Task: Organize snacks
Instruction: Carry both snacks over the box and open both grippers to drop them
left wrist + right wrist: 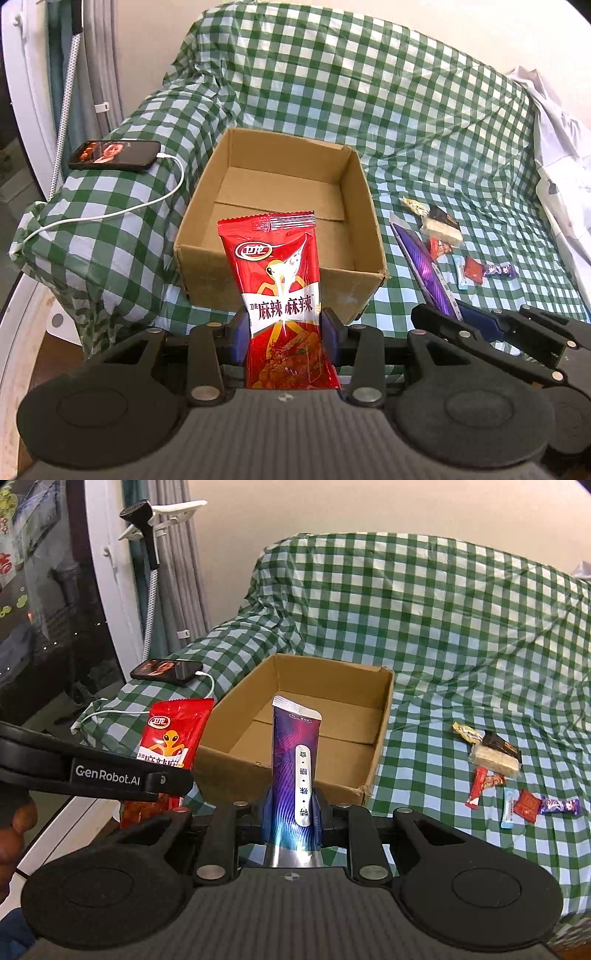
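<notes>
My left gripper (pixel 284 328) is shut on a red snack packet (pixel 280 280) with an alien figure, held upright in front of the near wall of an open, empty cardboard box (pixel 280 273). My right gripper (pixel 293 810) is shut on a purple snack packet (pixel 295 764), also upright before the box (pixel 280 775). The red packet (pixel 170 738) shows at left in the right wrist view; the purple packet (pixel 424 266) shows at right in the left wrist view. Several small wrapped snacks (pixel 495 760) lie on the checked cloth right of the box.
A green-and-white checked cloth (pixel 406 110) covers the sofa-like surface. A phone (pixel 114 155) with a white charging cable (pixel 110 214) lies on the left armrest. A window and curtain stand at the left. White fabric (pixel 561 147) lies at the far right.
</notes>
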Action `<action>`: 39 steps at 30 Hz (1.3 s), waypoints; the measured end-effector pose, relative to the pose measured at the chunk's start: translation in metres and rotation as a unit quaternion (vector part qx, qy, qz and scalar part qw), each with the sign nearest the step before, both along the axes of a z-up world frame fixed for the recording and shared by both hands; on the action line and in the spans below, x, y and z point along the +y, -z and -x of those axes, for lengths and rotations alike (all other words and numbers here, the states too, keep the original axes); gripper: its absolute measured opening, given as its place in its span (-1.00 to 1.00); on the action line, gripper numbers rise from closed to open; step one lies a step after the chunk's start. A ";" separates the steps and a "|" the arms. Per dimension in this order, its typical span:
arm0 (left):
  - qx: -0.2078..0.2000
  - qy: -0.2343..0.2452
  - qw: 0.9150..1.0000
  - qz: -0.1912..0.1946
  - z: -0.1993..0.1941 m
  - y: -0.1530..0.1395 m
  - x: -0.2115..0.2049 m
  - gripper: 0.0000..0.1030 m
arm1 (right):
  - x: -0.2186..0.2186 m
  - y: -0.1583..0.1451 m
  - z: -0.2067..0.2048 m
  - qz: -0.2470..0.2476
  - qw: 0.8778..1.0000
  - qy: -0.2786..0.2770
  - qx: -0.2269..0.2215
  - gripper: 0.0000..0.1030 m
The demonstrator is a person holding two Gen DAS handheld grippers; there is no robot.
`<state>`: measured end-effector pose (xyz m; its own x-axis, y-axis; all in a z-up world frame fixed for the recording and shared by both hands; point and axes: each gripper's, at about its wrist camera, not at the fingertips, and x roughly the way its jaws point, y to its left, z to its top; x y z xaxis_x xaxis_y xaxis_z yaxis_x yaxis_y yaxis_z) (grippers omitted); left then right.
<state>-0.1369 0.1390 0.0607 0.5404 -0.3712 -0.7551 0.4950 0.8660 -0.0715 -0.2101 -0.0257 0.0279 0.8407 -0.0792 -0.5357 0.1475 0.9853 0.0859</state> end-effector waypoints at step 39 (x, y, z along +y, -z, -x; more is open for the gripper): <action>0.014 -0.003 1.000 -0.004 -0.098 0.012 -0.034 -0.14 | -0.039 0.009 -0.075 -0.006 0.999 0.023 0.037 -0.57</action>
<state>-0.0386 0.1049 0.0489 0.5214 -0.3615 -0.7730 0.4869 0.8699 -0.0784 -0.1350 -0.0648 0.0188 0.7943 -0.1105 -0.5974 0.1999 0.9761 0.0852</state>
